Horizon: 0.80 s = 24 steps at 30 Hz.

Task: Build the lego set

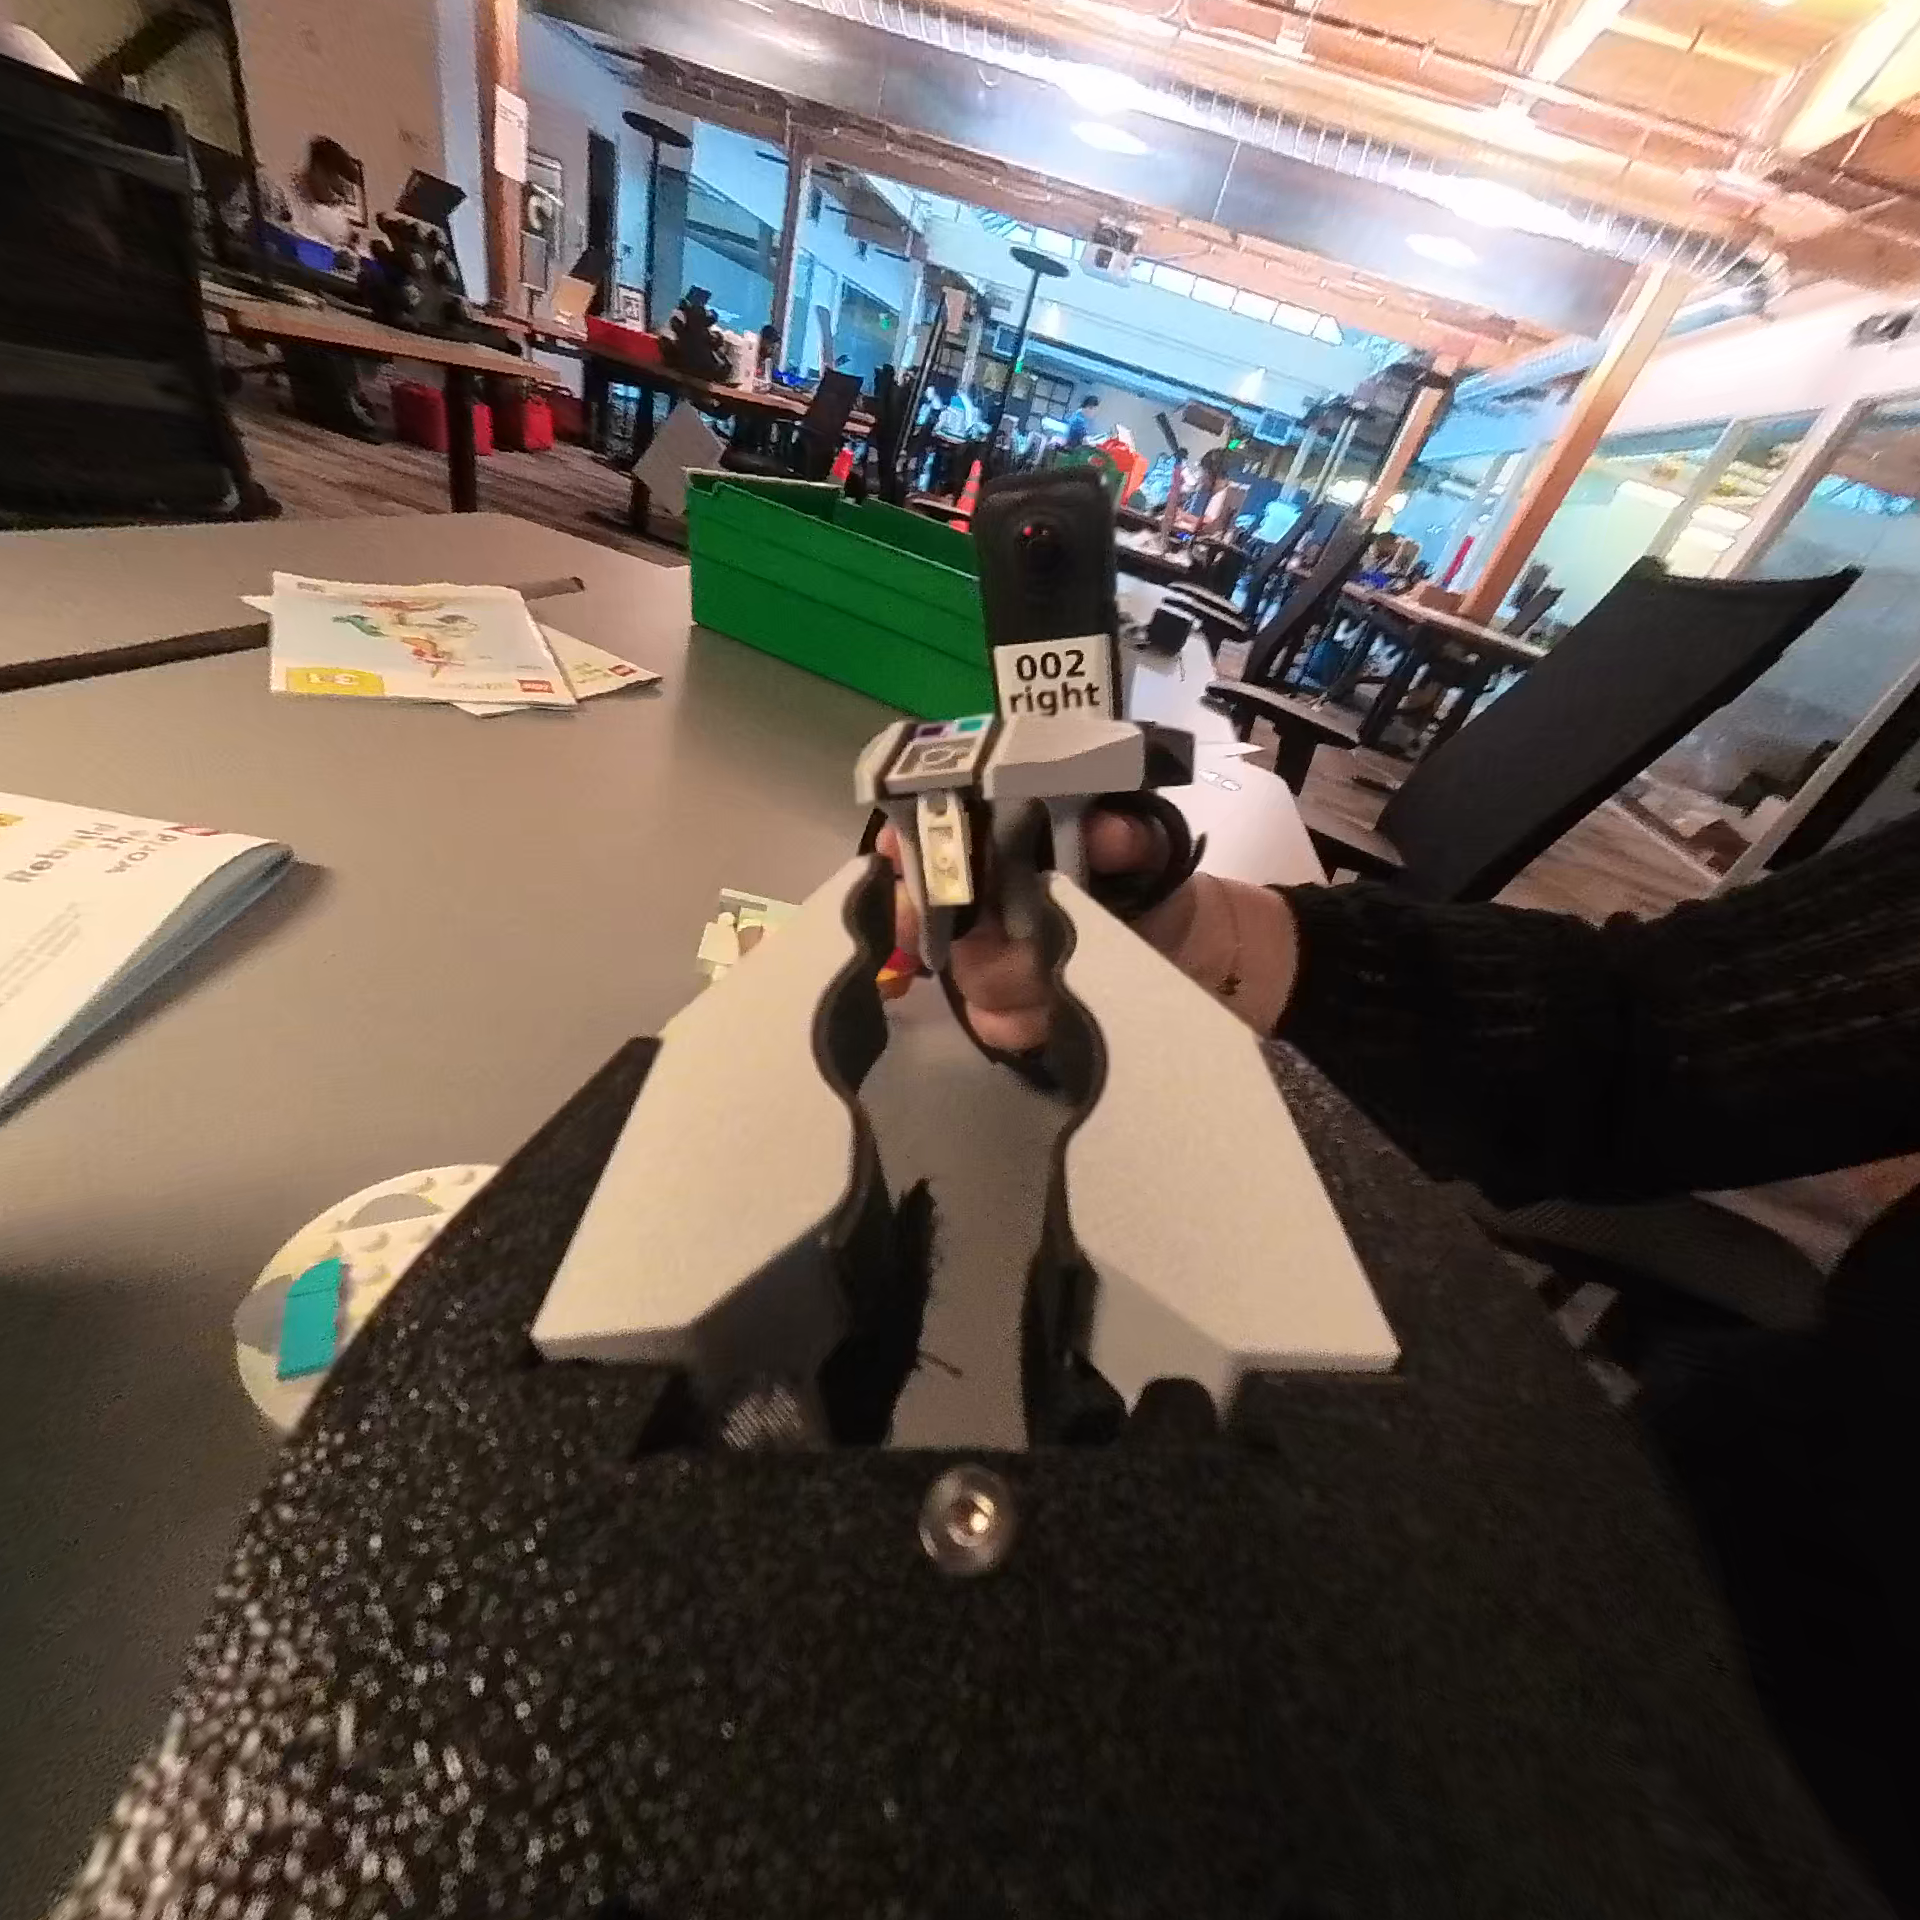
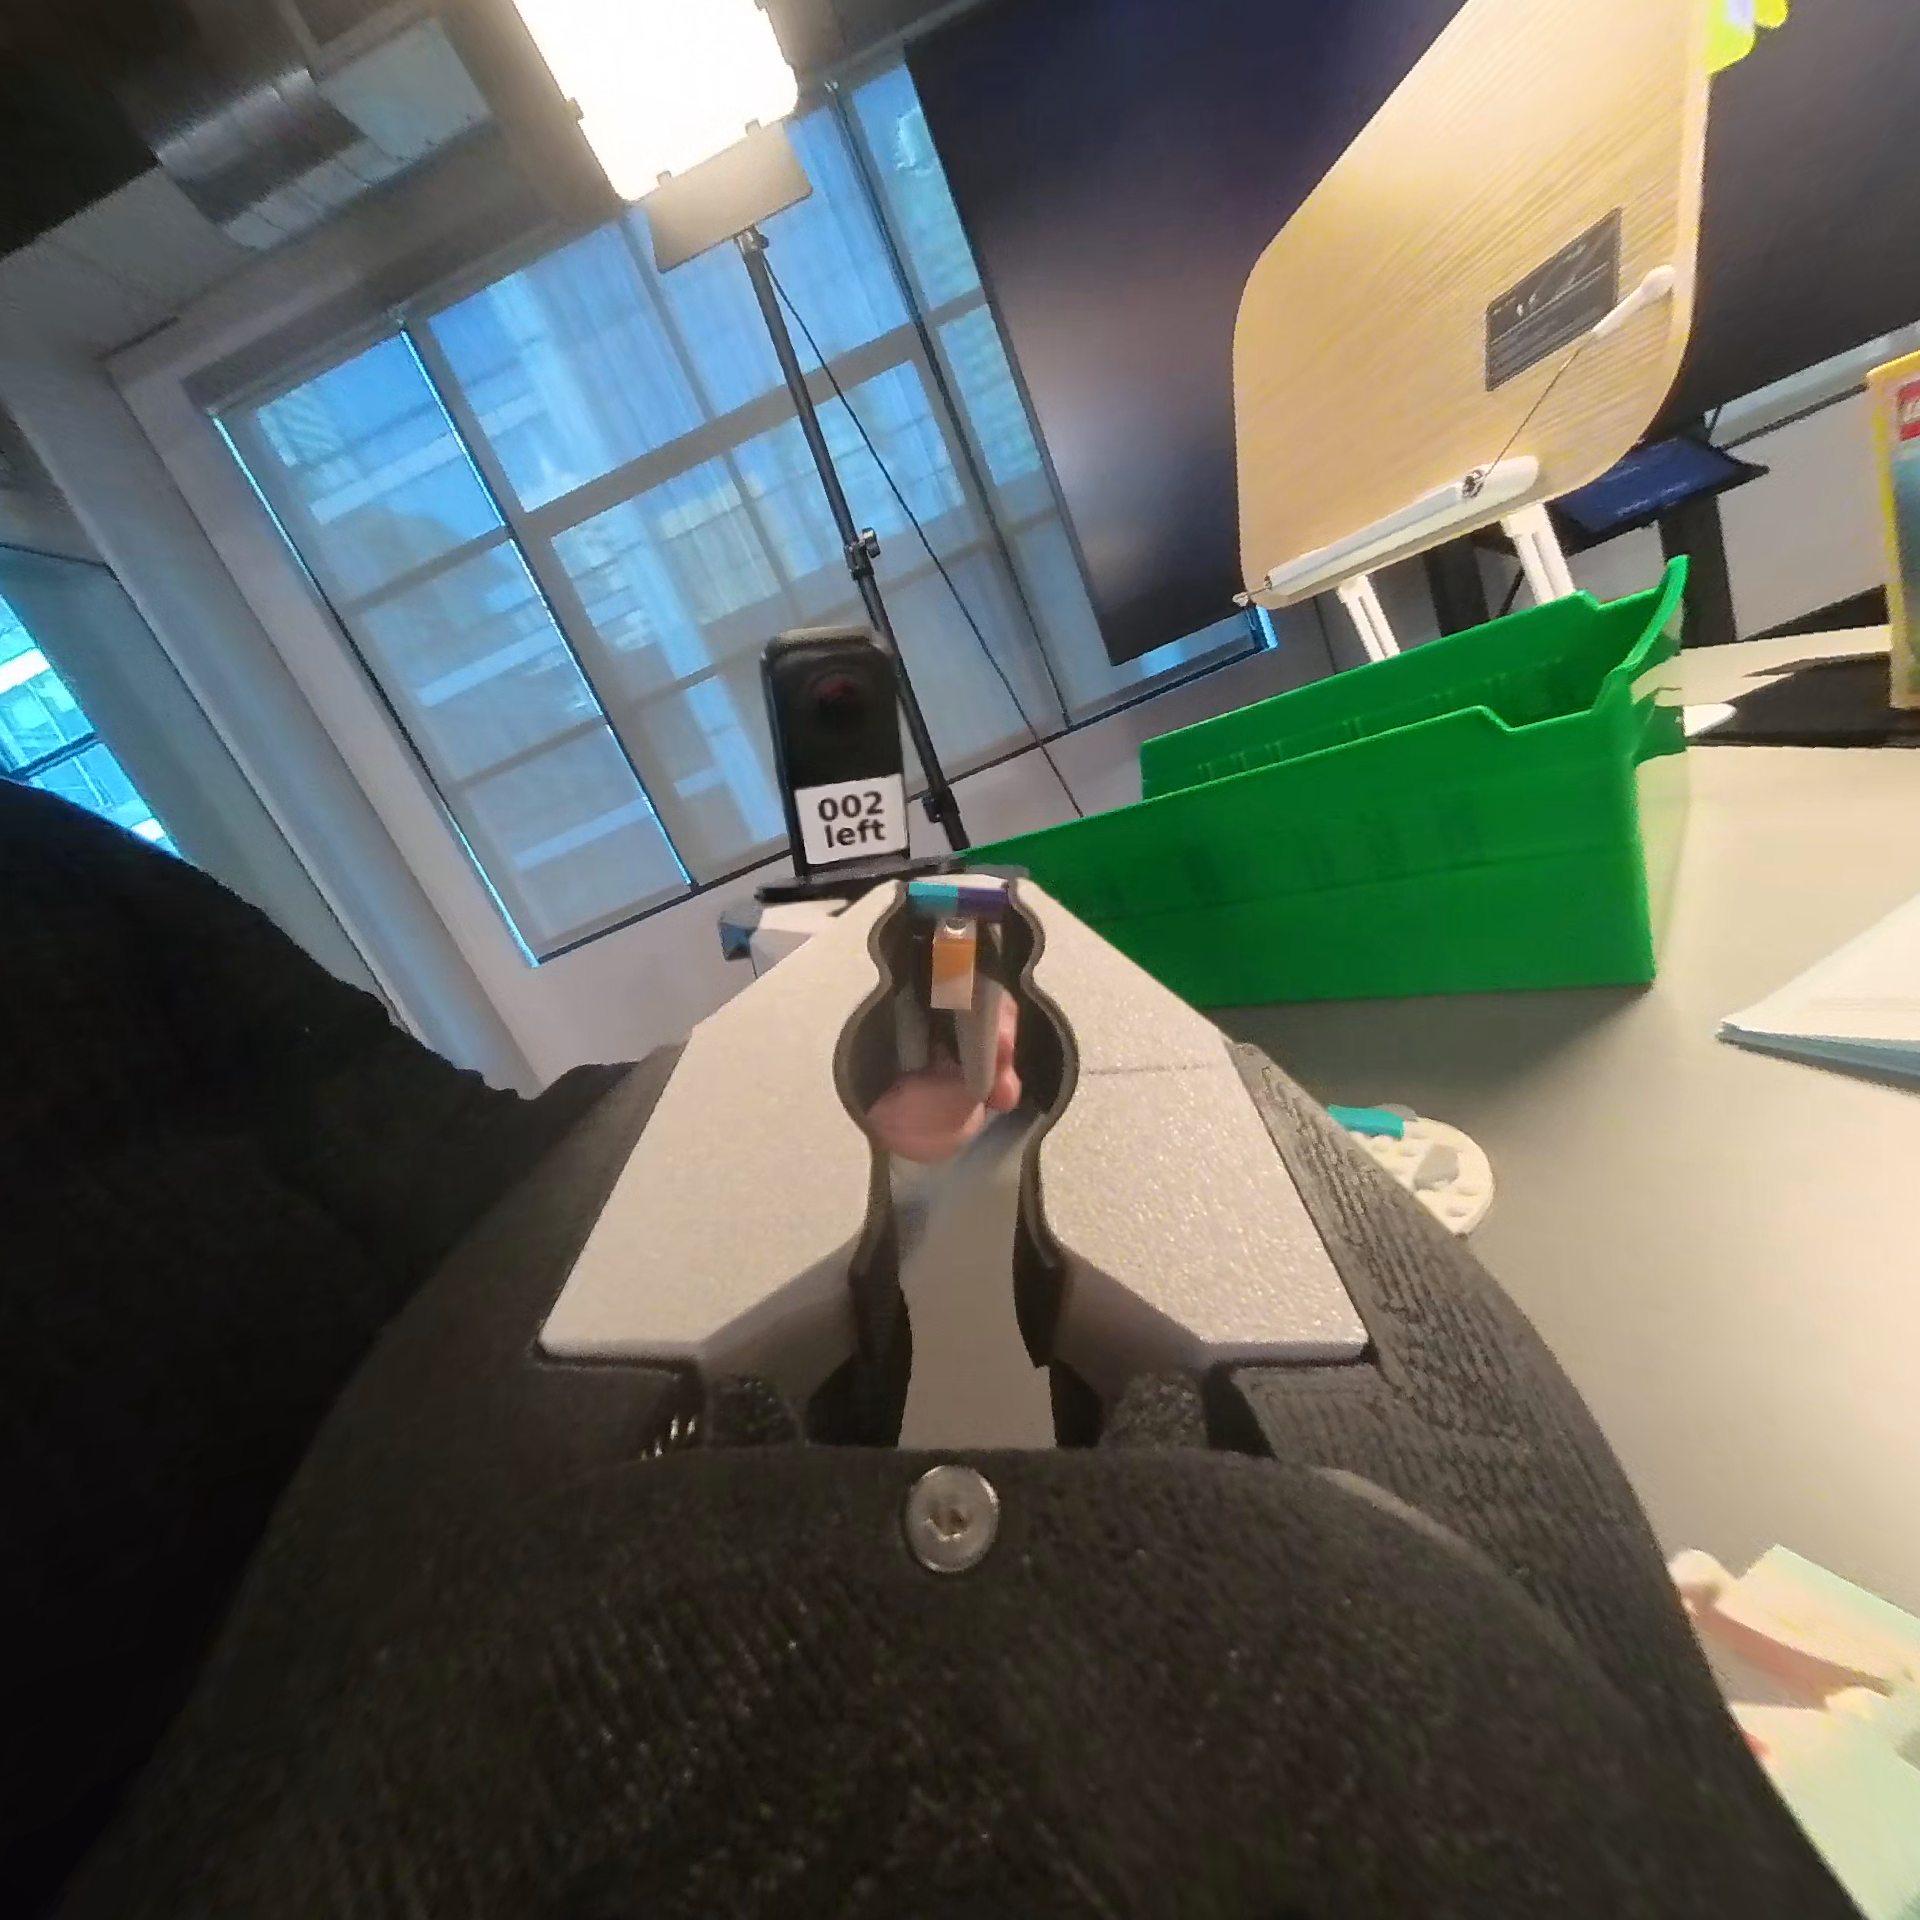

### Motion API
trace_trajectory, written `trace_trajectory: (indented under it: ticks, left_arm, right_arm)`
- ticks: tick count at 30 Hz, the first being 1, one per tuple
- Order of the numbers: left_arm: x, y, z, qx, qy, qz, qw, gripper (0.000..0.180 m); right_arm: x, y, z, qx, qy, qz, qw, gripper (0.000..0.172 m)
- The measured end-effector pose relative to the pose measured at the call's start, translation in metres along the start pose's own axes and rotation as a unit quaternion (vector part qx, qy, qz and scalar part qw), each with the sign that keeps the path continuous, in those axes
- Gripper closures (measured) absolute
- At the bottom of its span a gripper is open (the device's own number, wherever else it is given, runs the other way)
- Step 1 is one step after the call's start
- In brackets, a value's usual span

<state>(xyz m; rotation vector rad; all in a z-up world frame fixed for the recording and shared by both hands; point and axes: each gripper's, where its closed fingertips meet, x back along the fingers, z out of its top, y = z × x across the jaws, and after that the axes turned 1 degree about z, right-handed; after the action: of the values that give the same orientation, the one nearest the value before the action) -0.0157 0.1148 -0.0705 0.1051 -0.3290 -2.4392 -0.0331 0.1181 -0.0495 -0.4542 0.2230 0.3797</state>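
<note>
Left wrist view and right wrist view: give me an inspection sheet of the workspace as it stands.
Surface: grey table, matt and flat.
Job's things: small brick build held in the air; round white plate carrying a teal brick; pale loose bricks.
Clutter: booklets; green bin.
Grippers: right gripper, fingers closed on the small brick build; left gripper faces it, fingers apart around the build's hanging part, not pressing.
Cables: nothing seen on the table.
Surroundings: black chairs, windows, light stand.
</note>
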Motion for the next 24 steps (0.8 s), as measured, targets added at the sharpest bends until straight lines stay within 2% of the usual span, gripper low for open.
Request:
trace_trajectory:
  ticks: [4, 9, 12, 14, 16, 18, 20, 24]
  left_arm:
    - [-0.001, -0.003, -0.002, -0.065, -0.01, 0.036, 0.997, 0.174]
    - [-0.001, -0.009, -0.001, -0.141, -0.023, 0.085, 0.986, 0.175]
    - [0.001, -0.012, -0.001, -0.179, -0.031, 0.11, 0.977, 0.176]
    - [0.003, -0.019, 0.0, -0.231, -0.041, 0.151, 0.96, 0.176]
    - [0.003, -0.023, 0.003, -0.308, -0.041, 0.2, 0.929, 0.176]
    - [0.001, -0.024, 0.003, -0.341, -0.044, 0.223, 0.912, 0.175]
    - [0.0, -0.027, 0.001, -0.313, -0.052, 0.219, 0.923, 0.175]
    - [0.005, -0.035, 0.003, -0.126, -0.009, 0.171, 0.977, 0.176]
  right_arm:
    - [-0.003, -0.001, -0.002, -0.005, -0.004, 0.002, 1.0, 0.158]
    - [-0.002, 0.002, -0.002, -0.02, -0.005, -0.005, 1.0, 0.158]
    - [-0.002, 0.003, -0.003, -0.062, -0.007, 0.0, 0.998, 0.158]
    - [-0.002, 0.006, -0.005, -0.118, -0.007, 0.004, 0.993, 0.158]
    - [-0.001, 0.008, -0.004, -0.177, 0.006, 0.013, 0.984, 0.159]
    - [0.001, 0.01, -0.003, -0.19, 0.011, 0.009, 0.982, 0.16]
    - [0.002, 0.013, -0.004, -0.176, 0.005, -0.008, 0.984, 0.16]
    - [0.001, 0.017, -0.004, -0.092, -0.018, -0.057, 0.994, 0.155]
